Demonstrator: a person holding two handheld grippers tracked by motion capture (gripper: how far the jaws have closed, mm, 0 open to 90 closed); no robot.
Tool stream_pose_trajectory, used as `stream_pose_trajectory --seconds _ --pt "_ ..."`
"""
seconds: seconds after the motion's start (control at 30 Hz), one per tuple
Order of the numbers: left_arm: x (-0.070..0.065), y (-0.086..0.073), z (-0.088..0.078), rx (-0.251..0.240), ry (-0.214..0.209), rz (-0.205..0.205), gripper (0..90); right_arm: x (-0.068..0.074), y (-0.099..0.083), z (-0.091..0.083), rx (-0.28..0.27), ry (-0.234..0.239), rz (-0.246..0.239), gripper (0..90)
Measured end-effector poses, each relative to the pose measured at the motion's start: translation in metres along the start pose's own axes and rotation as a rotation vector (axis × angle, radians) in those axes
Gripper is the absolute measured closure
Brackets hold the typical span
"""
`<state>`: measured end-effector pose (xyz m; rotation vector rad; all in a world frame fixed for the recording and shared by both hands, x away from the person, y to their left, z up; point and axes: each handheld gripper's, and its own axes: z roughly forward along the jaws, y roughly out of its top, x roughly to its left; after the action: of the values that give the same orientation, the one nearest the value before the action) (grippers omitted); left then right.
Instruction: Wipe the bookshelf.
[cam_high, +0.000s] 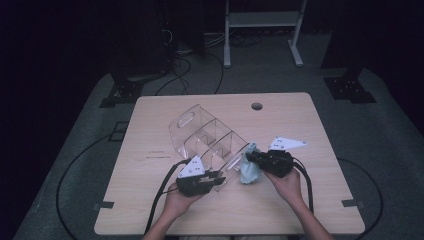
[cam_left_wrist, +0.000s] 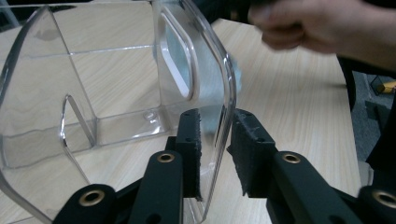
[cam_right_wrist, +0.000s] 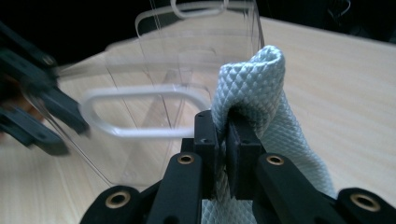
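Clear plastic organizer (cam_high: 207, 136) lies tipped on the tabletop (cam_high: 150, 200), centre of the high view, dividers showing, handle cut-out toward the upper left. Light blue cloth (cam_high: 248, 169) sits against its near right end wall.

Left hand-held gripper (cam_high: 215, 181), lower centre of the high view: jaws straddle the organizer's end wall, one pad inside, one outside. In the left gripper view the wall stands between the pads (cam_left_wrist: 191, 149) and they look pressed onto it; pinching the wall, holding the piece steady.

Right hand-held gripper (cam_high: 248, 156), right of centre: jaws pressed together on a fold of the cloth, which bunches up above the pads (cam_right_wrist: 243, 140) in the right gripper view.

Judgement: wiping the outer face of the end wall, around the cut-out. To do it well, keep the left pinch firm so the light plastic does not skid, lay the bunched fold flat against the wall, stroke evenly, and keep the black jaw tips off the plastic to avoid scuffs.
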<state>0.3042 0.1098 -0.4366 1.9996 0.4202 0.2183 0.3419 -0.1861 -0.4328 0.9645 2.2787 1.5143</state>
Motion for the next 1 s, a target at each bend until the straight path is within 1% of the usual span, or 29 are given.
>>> stream_pose_trajectory --seconds 0.07,0.1,0.13,0.2,0.23,0.3,0.43,0.53,0.57,0.6,0.63,0.73,0.77,0.83,0.87,0.9,0.93,0.97,1.0 --pt "-0.001 0.001 0.002 0.000 0.011 0.006 71.7 -0.003 -0.013 0.009 0.030 -0.018 0.003 83.7" --pt "-0.001 0.001 0.002 0.002 0.014 0.008 72.1 -0.005 -0.021 0.014 0.045 -0.019 0.013 83.7" --pt "-0.001 0.001 0.002 0.002 0.014 0.008 72.6 -0.005 -0.021 0.014 0.045 -0.019 0.013 83.7" --pt "0.000 0.002 0.003 0.006 0.017 0.007 73.5 -0.009 -0.031 0.022 0.086 -0.007 0.041 83.7" --pt "0.000 0.002 0.003 0.007 0.018 0.008 74.0 -0.010 -0.032 0.022 0.091 -0.004 0.045 83.7" --pt "0.000 0.002 0.003 0.007 0.023 0.011 76.6 -0.007 -0.020 0.012 0.047 0.002 0.033 83.7" --pt "-0.001 0.002 0.003 0.006 0.027 0.010 77.3 -0.002 0.004 -0.009 -0.047 0.002 0.001 83.7" --pt "-0.003 0.002 0.003 0.008 0.022 0.011 77.4 -0.002 0.008 -0.013 -0.060 -0.006 -0.009 83.7" --pt "-0.005 0.003 0.004 0.012 0.025 0.015 77.3 -0.003 0.002 -0.008 -0.039 -0.005 -0.004 83.7" --pt "-0.005 0.003 0.004 0.012 0.025 0.015 77.3 -0.003 0.002 -0.008 -0.039 -0.005 -0.004 83.7" --pt "-0.006 0.003 0.004 0.012 0.024 0.013 77.1 -0.005 -0.011 0.000 -0.002 -0.007 0.007 83.7" --pt "-0.007 0.003 0.005 0.008 0.012 0.003 76.6 -0.009 -0.031 0.014 0.073 0.002 0.035 83.7" --pt "-0.008 0.002 0.006 0.000 0.008 -0.004 76.3 -0.009 -0.034 0.017 0.097 0.008 0.041 83.6" --pt "-0.008 0.002 0.007 -0.001 0.003 -0.006 76.2 -0.009 -0.032 0.016 0.098 0.007 0.038 83.6" --pt "-0.008 0.002 0.007 -0.002 0.000 -0.008 75.5 -0.006 -0.022 0.007 0.067 0.006 0.017 83.6" --pt "-0.007 0.002 0.007 -0.003 -0.004 -0.010 75.1 -0.005 -0.017 0.003 0.044 0.008 0.015 83.6" --pt "-0.007 0.002 0.007 -0.009 -0.022 -0.027 73.6 -0.004 -0.012 -0.002 0.018 0.009 0.014 83.6" --pt "-0.007 0.002 0.007 -0.009 -0.022 -0.027 71.5 -0.004 -0.012 -0.002 0.018 0.009 0.014 83.6" --pt "-0.007 0.003 0.006 -0.015 -0.033 -0.038 71.5 -0.004 -0.008 -0.006 -0.003 0.009 0.011 83.5"
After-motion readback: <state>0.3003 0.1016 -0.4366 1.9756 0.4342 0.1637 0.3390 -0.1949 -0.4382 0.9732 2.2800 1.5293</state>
